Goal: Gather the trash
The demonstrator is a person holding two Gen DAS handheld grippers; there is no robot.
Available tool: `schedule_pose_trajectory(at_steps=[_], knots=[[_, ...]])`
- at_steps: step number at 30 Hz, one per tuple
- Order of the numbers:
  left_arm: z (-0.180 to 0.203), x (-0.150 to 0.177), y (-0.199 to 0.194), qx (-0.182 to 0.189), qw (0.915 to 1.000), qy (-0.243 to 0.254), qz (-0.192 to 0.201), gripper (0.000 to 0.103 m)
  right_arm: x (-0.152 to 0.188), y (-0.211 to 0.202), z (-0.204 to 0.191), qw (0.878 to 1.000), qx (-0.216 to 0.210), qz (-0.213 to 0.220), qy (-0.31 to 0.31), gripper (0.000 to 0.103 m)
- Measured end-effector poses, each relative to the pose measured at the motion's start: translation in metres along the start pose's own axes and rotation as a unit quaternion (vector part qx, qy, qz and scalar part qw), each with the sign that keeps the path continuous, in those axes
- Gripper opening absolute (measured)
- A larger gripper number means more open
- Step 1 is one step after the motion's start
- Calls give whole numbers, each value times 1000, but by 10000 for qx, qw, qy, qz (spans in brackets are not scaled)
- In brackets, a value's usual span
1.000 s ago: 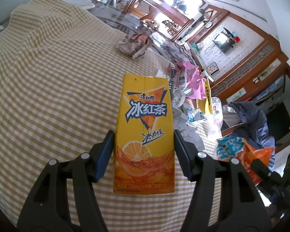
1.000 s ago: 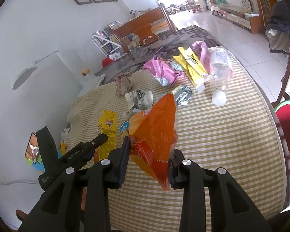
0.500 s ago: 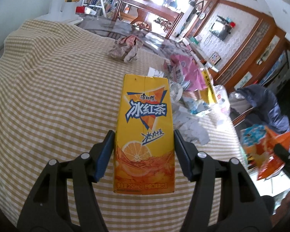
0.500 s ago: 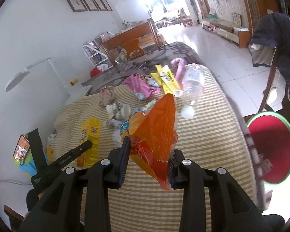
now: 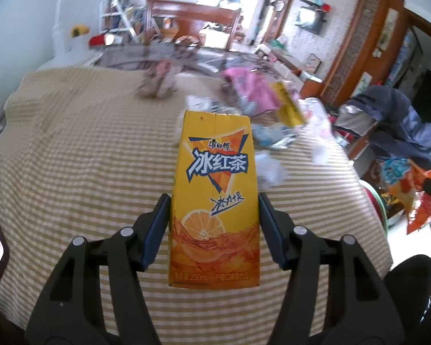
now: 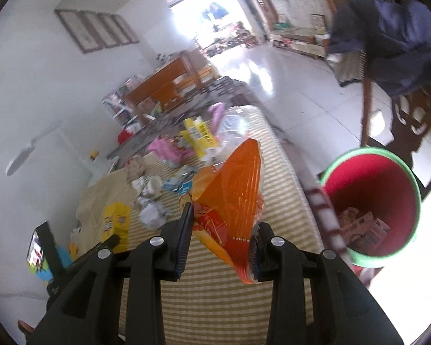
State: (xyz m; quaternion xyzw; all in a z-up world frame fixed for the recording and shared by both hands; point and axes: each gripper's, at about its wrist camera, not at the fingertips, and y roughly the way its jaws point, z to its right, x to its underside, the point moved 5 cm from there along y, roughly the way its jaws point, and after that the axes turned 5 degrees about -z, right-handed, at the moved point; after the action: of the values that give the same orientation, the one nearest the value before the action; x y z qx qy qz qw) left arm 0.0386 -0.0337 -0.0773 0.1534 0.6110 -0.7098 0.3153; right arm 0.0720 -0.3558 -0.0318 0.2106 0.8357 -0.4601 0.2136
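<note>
Two items in hand: left claw [image 5: 214, 227] clamps tea carton [image 5: 214, 195], right claw [image 6: 221, 241] pinches orange snack bag [image 6: 230, 198] near red bin [image 6: 372, 204] w/ some trash inside, plenty of litter left on table [image 6: 275, 178].

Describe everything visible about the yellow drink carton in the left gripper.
The yellow drink carton is a rectangular paperboard box printed with blue-and-white Chinese lettering, an orange slice and tea splash, marked 250mL at the bottom. It stands upright, top flap folded flat, clamped on both sides between the left gripper, held above the checked tablecloth. It looks undented.
</note>
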Motion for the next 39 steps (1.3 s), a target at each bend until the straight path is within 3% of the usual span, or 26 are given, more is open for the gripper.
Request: schedule_pose_trajectory(at_steps=[7, 11, 14, 18, 25, 28, 29, 30, 31, 35, 39], knots=[[69, -7, -9, 526, 9967, 617, 49, 58, -8, -27, 46, 9981, -5, 335, 525, 32], [112, -7, -3, 1066, 9912, 776, -121, 58, -13, -41, 70, 9955, 5, 542, 776, 32], [150, -3, 9, 1486, 9834, 958, -399, 58, -17, -49, 93, 9915, -141, 642, 1126, 32], [207, 1, 29, 2063, 9674, 1223, -808, 58, -25, -60, 126, 9860, -31, 794, 1467, 33], [294, -2, 66, 2530, 9444, 1588, -1374, 58, -30, -66, 168, 9780, 252, 884, 1875, 33], [323, 1, 76, 2482, 9371, 1923, -1522, 59, -36, -63, 179, 9759, 296, 913, 1960, 36], [331, 3, 78, 2418, 9366, 2015, -1539, 64, -38, -60, 182, 9756, 293, 887, 1986, 40], [336, 5, 81, 2277, 9378, 2141, -1508, 79, -38, -57, 184, 9751, 259, 858, 2029, 56], [337, 4, 80, 2229, 9396, 2169, -1427, 81, -39, -56, 186, 9729, 190, 893, 2126, 63], [321, 3, 75, 2224, 9444, 2074, -1247, 81, -41, -56, 179, 9743, 246, 896, 2052, 63], [275, -5, 68, 1969, 9622, 1574, -1028, 81, -46, -55, 151, 9798, 124, 877, 1794, 63]])
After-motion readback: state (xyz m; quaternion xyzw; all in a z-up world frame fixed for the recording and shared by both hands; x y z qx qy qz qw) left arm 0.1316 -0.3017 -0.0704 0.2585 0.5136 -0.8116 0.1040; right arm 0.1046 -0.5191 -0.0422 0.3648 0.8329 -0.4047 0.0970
